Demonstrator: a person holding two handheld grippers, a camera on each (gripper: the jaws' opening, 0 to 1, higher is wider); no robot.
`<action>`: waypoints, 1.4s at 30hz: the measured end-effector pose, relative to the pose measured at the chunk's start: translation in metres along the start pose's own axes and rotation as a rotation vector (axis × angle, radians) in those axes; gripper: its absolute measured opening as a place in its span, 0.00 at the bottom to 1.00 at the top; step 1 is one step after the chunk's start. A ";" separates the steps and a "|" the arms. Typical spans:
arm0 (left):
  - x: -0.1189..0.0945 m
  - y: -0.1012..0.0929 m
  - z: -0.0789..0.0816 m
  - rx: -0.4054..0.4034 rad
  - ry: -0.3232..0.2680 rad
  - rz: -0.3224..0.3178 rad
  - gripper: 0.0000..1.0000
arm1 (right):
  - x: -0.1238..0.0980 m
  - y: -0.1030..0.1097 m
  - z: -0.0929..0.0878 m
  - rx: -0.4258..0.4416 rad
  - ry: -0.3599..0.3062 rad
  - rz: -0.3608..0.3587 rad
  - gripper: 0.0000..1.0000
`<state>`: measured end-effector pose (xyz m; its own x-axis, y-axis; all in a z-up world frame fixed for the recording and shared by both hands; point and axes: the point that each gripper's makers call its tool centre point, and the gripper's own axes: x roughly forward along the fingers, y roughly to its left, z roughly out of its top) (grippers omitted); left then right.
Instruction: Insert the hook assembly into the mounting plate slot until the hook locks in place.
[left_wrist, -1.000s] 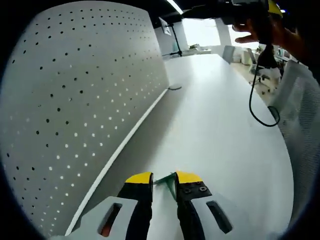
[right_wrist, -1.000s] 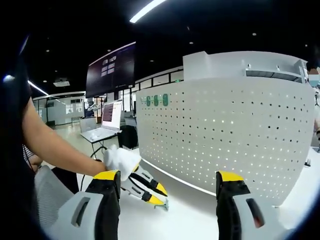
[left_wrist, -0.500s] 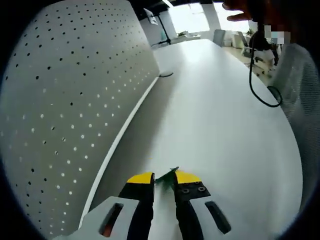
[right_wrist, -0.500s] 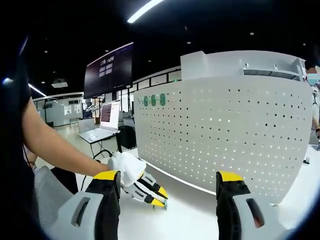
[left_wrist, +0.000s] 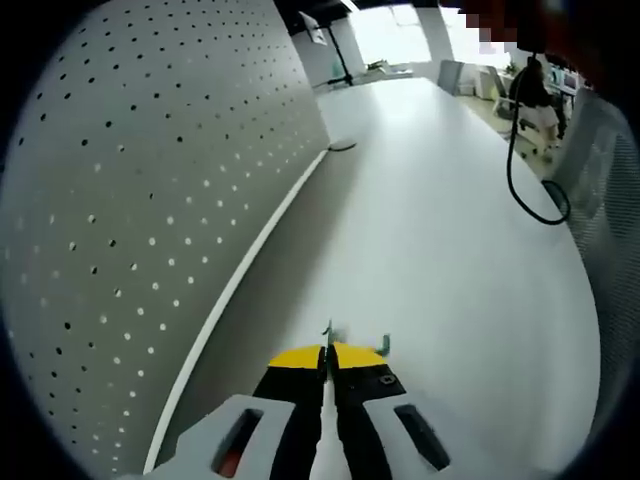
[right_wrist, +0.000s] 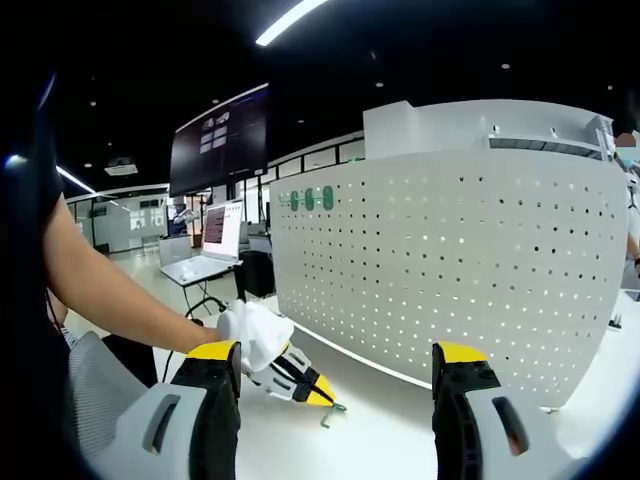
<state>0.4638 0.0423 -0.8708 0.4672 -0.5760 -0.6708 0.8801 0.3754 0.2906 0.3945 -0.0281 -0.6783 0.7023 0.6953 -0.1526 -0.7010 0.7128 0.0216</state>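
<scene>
The mounting plate is a tall white pegboard (left_wrist: 150, 200) standing on a white table (left_wrist: 440, 260); in the right gripper view the pegboard (right_wrist: 450, 270) faces me. My left gripper (left_wrist: 328, 352) is shut on the small green wire hook (left_wrist: 384, 344), whose ends poke out past the yellow tips, low over the table beside the board's foot. From the right gripper view, a white-gloved hand (right_wrist: 255, 335) holds that left gripper (right_wrist: 318, 392) with the hook (right_wrist: 332, 412) hanging at its tip. My right gripper (right_wrist: 337, 358) stands wide open, holding nothing, well back from the board.
A black cable (left_wrist: 530, 190) loops over the table's right side next to a grey mesh chair (left_wrist: 600, 200). A laptop (right_wrist: 205, 260) and a dark wall screen (right_wrist: 220, 140) stand beyond the left end of the pegboard. A person's bare arm (right_wrist: 110, 290) reaches in from the left.
The left jaws have gone from a narrow gap to fully shut on the hook, which now sticks out ahead of the tips. The right gripper has stayed put.
</scene>
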 end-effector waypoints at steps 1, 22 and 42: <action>0.000 0.001 0.001 -0.011 -0.001 0.003 0.07 | 0.000 0.000 0.000 0.000 0.001 0.001 0.76; 0.006 -0.002 0.007 -0.005 0.021 0.010 0.02 | -0.004 -0.002 -0.002 0.002 0.002 -0.006 0.76; -0.055 0.008 0.041 -0.104 -0.196 0.020 0.01 | 0.002 0.007 -0.003 -0.008 0.012 0.039 0.69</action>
<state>0.4483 0.0473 -0.8042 0.5007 -0.6939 -0.5175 0.8619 0.4550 0.2238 0.3903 -0.0220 -0.6810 0.6730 0.7212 -0.1640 -0.7287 0.6845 0.0198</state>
